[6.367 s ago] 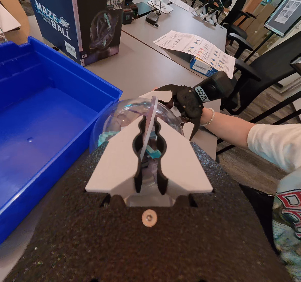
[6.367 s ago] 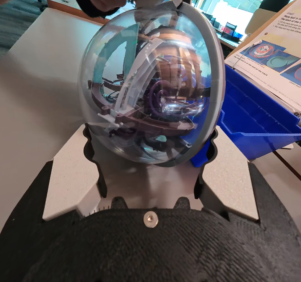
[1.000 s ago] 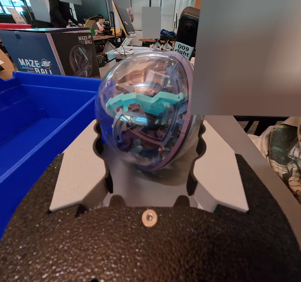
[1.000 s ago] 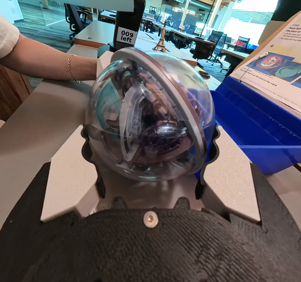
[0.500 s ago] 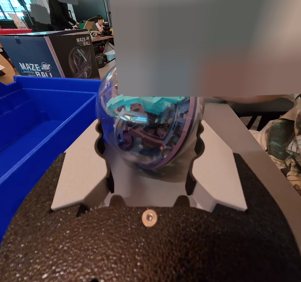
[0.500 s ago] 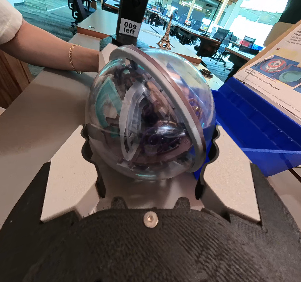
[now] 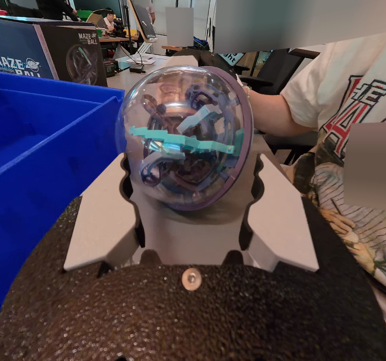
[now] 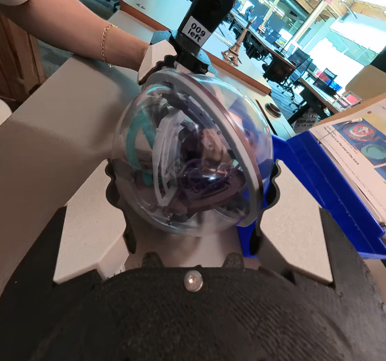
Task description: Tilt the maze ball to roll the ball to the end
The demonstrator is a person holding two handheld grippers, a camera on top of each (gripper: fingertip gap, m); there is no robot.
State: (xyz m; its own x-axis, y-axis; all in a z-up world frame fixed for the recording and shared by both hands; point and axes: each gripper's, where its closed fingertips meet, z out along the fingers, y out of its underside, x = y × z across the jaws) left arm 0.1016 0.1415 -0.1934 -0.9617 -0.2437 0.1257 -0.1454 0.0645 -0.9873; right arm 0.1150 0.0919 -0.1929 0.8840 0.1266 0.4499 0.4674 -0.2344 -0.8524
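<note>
— What took up most of the space?

— A grey table (image 7: 188, 236), and on it a blue bin (image 7: 52, 142) standing just beside the maze ball (image 7: 183, 140). A dark printed box (image 7: 62, 56) stood behind the bin in the left wrist view. In the right wrist view an illustrated sheet (image 8: 355, 148) lay over the bin's far side.

— And the ball itself?

— The clear sphere sat between both grippers, its grey seam ring tilted. Teal and purple tracks showed inside; the small rolling ball could not be made out.

— How were the fingers?

— The left gripper (image 7: 191, 175) was spread wide, its inner edges at the sphere's flanks. The right gripper (image 8: 191, 184) was equally wide, cradling it from the opposite side. Whether the pads actually pressed the shell, I could not tell.
</note>
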